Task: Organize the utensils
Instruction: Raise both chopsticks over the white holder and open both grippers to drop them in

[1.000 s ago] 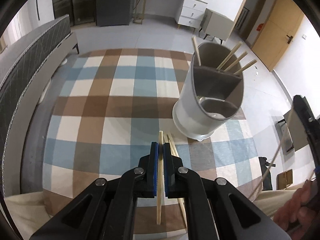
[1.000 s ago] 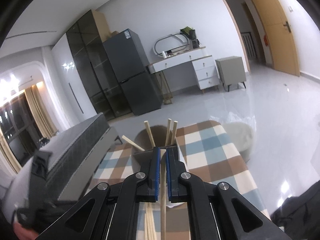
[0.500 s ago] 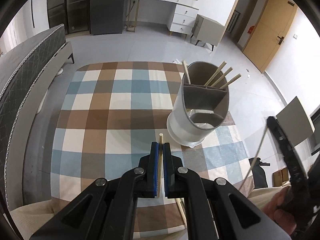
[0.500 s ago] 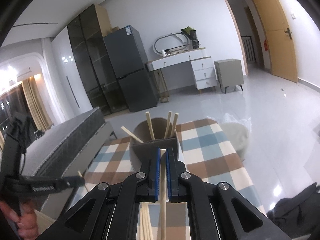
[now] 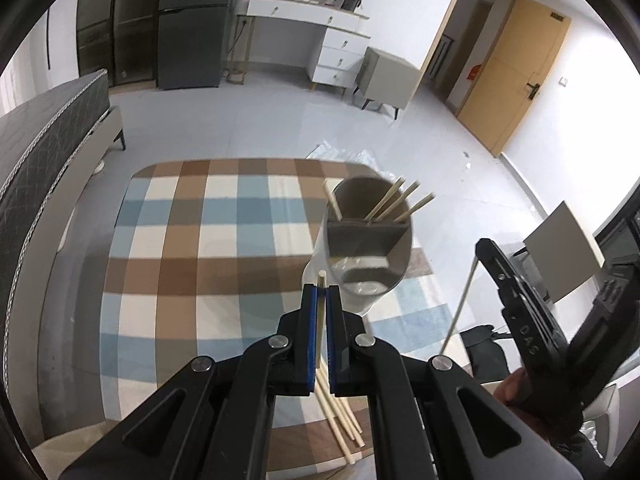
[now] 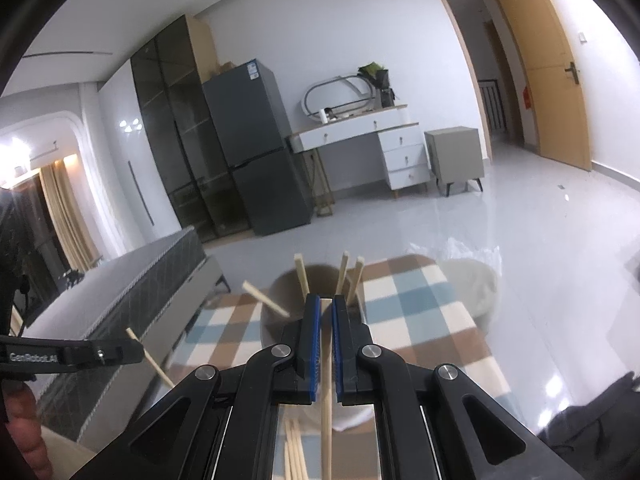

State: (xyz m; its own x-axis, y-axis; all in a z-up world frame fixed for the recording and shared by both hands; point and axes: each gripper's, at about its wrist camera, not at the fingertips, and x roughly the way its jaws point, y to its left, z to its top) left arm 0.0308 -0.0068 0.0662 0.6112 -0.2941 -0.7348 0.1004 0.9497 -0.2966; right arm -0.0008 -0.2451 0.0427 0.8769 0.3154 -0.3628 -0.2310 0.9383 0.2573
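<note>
Your left gripper (image 5: pixel 322 292) has its jaws closed on a single wooden chopstick (image 5: pixel 320 320); the stick runs up between the blue pads and its tip pokes out just past them. From the left wrist view the gripper hangs above the checked worktop (image 5: pixel 192 240), pointing steeply down toward the near side of the utensil holder (image 5: pixel 362 256). That holder is a pale round tub with a dark divided inside: the far compartment holds four chopsticks (image 5: pixel 394 202), three leaning right and one leaning left, while the near compartment looks bare, with only its shiny bottom showing. A small bundle of loose chopsticks (image 5: pixel 340 412) lies flat on the worktop below your left jaws, at the near edge.

Your right gripper (image 6: pixel 326 300) is likewise clamped on one chopstick (image 6: pixel 327 400), which passes straight between the pads and hangs down below them. It points only gently downward, and in the right wrist view it sits right in front of the holder, hiding much of it. In the left wrist view you can see this gripper off to the right of the holder, held in your hand (image 5: pixel 516 392), with its chopstick slanting down and well apart from the tub. In the right wrist view the left gripper shows at the left edge, its stick angled, clear of the holder and apart from the right one
</note>
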